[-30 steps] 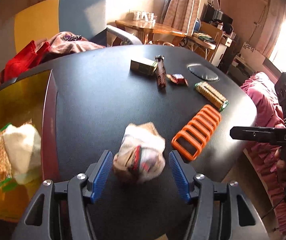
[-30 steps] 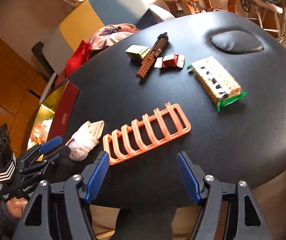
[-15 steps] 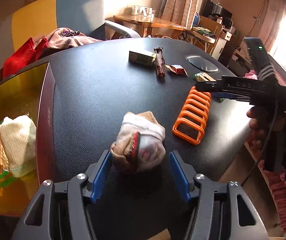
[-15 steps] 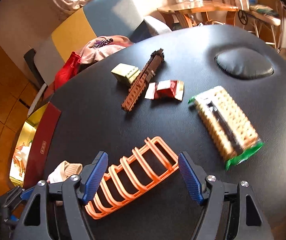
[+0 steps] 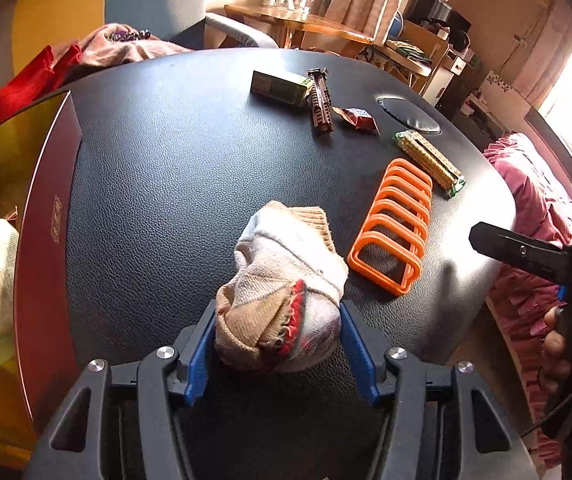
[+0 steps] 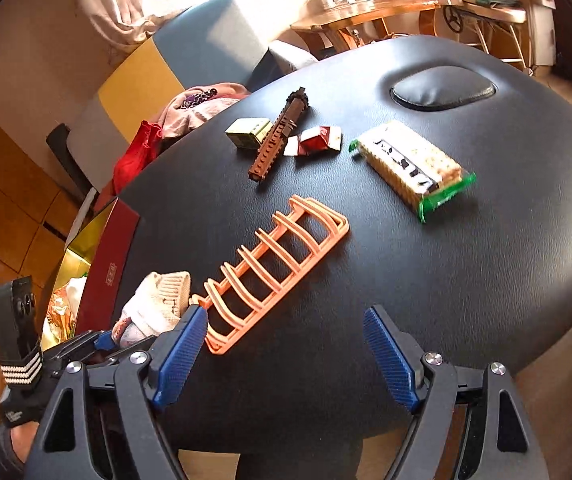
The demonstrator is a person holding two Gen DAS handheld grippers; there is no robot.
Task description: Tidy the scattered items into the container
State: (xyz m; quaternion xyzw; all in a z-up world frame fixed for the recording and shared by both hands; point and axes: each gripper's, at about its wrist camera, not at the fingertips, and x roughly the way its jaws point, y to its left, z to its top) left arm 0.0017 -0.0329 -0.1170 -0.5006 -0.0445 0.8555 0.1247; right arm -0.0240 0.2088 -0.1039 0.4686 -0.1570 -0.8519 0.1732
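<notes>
The left tongs [image 5: 277, 354] straddle the balled-up sock [image 5: 281, 300] on the black surface [image 5: 157, 168], blue pads close against its sides; their jaws have just been closing, though whether they press yet I cannot tell. To do this well, I judge the pads should settle low around the bundle's middle, squeeze until the fabric gives, then lift clear before swinging left to the gold-lined box [image 5: 45, 240], which sits at the surface's left edge, already with a pale cloth inside. The right tongs [image 6: 286, 356] stand wide and empty, their jaws having just been opening, the left pad beside the near end of the orange rack [image 6: 273, 268]. Farther off lie the cracker pack [image 6: 410, 168], a red wrapper [image 6: 318, 142], a brown brick strip [image 6: 279, 136] and a small green box [image 6: 249, 132]. Compared with a second ago, the sock sits deeper between the left pads, and the rack lies closer to the right tongs.
</notes>
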